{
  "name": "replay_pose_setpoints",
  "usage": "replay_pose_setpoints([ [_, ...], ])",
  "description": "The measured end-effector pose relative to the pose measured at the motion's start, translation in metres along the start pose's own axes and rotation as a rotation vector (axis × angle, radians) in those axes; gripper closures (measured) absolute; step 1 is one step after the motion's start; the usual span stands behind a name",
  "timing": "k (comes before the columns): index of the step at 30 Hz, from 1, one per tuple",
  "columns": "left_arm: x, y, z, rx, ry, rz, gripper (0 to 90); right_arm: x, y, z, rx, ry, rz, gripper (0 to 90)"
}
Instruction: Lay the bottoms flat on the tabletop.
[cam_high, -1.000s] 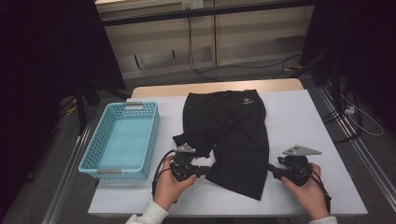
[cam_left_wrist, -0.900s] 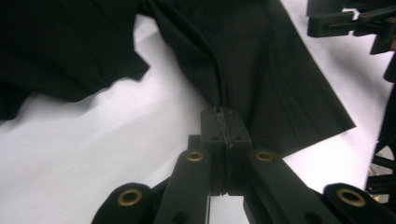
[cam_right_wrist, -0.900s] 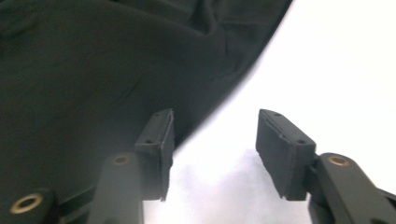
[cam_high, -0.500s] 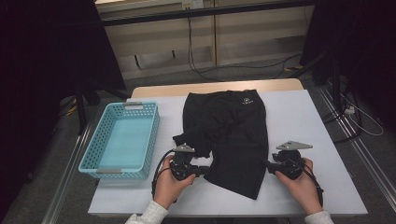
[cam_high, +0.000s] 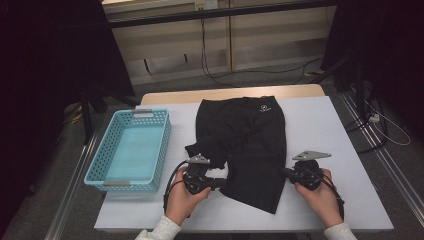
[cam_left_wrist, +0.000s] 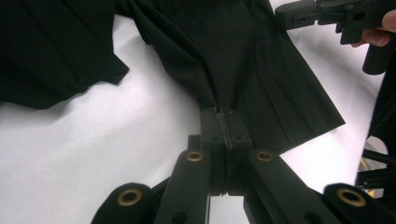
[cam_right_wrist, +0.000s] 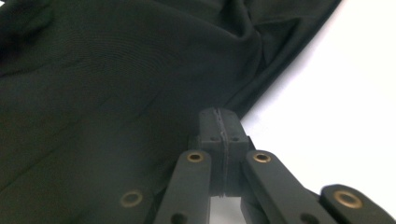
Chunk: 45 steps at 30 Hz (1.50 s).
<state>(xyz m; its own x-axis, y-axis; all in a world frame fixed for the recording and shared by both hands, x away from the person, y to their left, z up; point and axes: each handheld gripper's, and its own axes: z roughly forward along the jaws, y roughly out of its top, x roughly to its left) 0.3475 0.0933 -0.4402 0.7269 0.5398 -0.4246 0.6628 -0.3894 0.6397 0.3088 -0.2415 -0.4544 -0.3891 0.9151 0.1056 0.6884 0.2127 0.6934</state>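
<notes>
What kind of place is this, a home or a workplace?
Probably a lab or test workspace, not a home: a white table with dark curtains around it, loose cables on the floor, and black shorts beside a blue basket.

A white-topped table (cam_high: 320, 125) carried two things. A light-blue mesh basket (cam_high: 131, 150) stood on its left part, long side running away from the person. Just beside it, across the middle, lay black shorts (cam_high: 250, 145), waistband at the far edge and one leg folded over the other.
</notes>
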Motion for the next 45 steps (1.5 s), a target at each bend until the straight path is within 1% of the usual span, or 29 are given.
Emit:
replay_pose_setpoints([
  [1, -0.001, 0.0, 0.0, -0.005, -0.002, -0.003, 89.8, -0.002, 0.0, -0.002, -0.003, -0.007, -0.005, 90.0],
  [2, -0.001, 0.001, -0.001, -0.006, -0.013, -0.003, 89.7, -0.004, 0.0, -0.004, -0.006, -0.012, 0.001, 90.0],
  [4, -0.002, 0.0, 0.0, -0.008, -0.012, 0.001, 89.2, -0.01, 0.001, -0.01, -0.021, -0.014, 0.014, 90.0],
  [6, -0.002, -0.001, 0.003, 0.005, -0.021, 0.012, 87.3, -0.014, 0.0, -0.014, -0.02, -0.027, 0.031, 90.0],
  [8, -0.004, -0.002, 0.006, 0.014, -0.021, 0.02, 85.2, -0.015, 0.0, -0.014, -0.014, -0.04, 0.031, 90.0],
  [9, -0.004, -0.001, 0.007, 0.013, -0.022, 0.027, 82.3, -0.015, -0.001, -0.014, -0.012, -0.047, 0.032, 90.0],
  [10, -0.004, -0.001, 0.006, 0.0, -0.01, 0.032, 78.6, -0.015, -0.001, -0.014, -0.014, -0.047, 0.028, 90.0],
  [11, -0.004, -0.001, 0.006, -0.002, -0.004, 0.034, 73.1, -0.014, -0.001, -0.014, -0.017, -0.044, 0.026, 90.0],
  [12, -0.003, 0.0, 0.004, -0.012, 0.001, 0.032, 72.7, -0.014, -0.001, -0.013, -0.016, -0.044, 0.027, 87.6],
  [13, -0.003, 0.0, 0.003, -0.021, 0.002, 0.029, 69.7, -0.013, -0.002, -0.013, -0.021, -0.049, 0.023, 81.8],
  [14, -0.002, 0.001, 0.002, -0.029, 0.013, 0.041, 66.0, -0.012, -0.002, -0.013, -0.024, -0.051, 0.027, 79.6],
  [15, -0.001, 0.001, 0.002, -0.035, 0.019, 0.042, 61.5, -0.011, -0.002, -0.013, -0.026, -0.05, 0.022, 75.4],
  [17, 0.0, 0.001, 0.003, -0.047, 0.014, 0.035, 59.1, -0.009, -0.004, -0.014, -0.034, -0.051, 0.021, 65.6],
  [19, 0.0, 0.001, 0.005, -0.05, 0.018, 0.046, 55.2, -0.007, -0.006, -0.015, -0.032, -0.051, 0.008, 61.0],
  [20, 0.0, 0.001, 0.005, -0.055, 0.026, 0.058, 52.6, -0.005, -0.007, -0.016, -0.033, -0.054, 0.007, 56.5],
  [22, 0.001, 0.001, 0.007, -0.066, 0.046, 0.073, 47.0, -0.004, -0.011, -0.018, -0.031, -0.054, 0.01, 52.3],
  [23, 0.002, 0.001, 0.007, -0.069, 0.059, 0.08, 41.9, -0.004, -0.014, -0.019, -0.032, -0.057, 0.016, 47.6],
  [24, 0.003, 0.002, 0.007, -0.078, 0.075, 0.091, 39.1, -0.004, -0.016, -0.019, -0.028, -0.054, 0.019, 46.3],
  [25, 0.003, 0.002, 0.006, -0.079, 0.079, 0.092, 36.8, -0.003, -0.018, -0.019, -0.025, -0.038, 0.012, 45.4],
  [26, 0.004, 0.003, 0.005, -0.082, 0.081, 0.096, 35.5, -0.002, -0.019, -0.019, -0.023, -0.034, 0.007, 43.7],
  [27, 0.005, 0.004, 0.005, -0.085, 0.085, 0.1, 33.9, -0.001, -0.021, -0.019, -0.012, -0.032, 0.004, 39.7],
  [29, 0.005, 0.005, 0.005, -0.092, 0.089, 0.117, 31.8, 0.002, -0.022, -0.019, -0.01, -0.032, -0.012, 34.9],
  [32, 0.007, 0.007, 0.007, -0.085, 0.095, 0.129, 28.3, 0.008, -0.025, -0.017, -0.013, -0.065, -0.04, 30.7],
  [33, 0.008, 0.007, 0.007, -0.085, 0.1, 0.131, 26.8, 0.011, -0.026, -0.017, -0.008, -0.074, -0.039, 27.5],
  [34, 0.009, 0.008, 0.007, -0.079, 0.109, 0.134, 25.7, 0.012, -0.026, -0.017, -0.002, -0.081, -0.036, 26.4],
  [35, 0.01, 0.008, 0.007, -0.079, 0.115, 0.135, 24.4, 0.014, -0.025, -0.019, 0.019, -0.091, -0.021, 26.6],
  [37, 0.012, 0.009, 0.005, -0.081, 0.133, 0.138, 22.3, 0.017, -0.025, -0.021, 0.041, -0.093, -0.037, 27.0],
  [40, 0.014, 0.011, 0.001, -0.094, 0.144, 0.136, 21.1, 0.018, -0.027, -0.022, 0.038, -0.092, -0.028, 27.9],
  [45, 0.015, 0.012, 0.001, -0.098, 0.144, 0.135, 20.4, 0.025, -0.028, -0.024, 0.036, -0.089, -0.006, 39.2],
])
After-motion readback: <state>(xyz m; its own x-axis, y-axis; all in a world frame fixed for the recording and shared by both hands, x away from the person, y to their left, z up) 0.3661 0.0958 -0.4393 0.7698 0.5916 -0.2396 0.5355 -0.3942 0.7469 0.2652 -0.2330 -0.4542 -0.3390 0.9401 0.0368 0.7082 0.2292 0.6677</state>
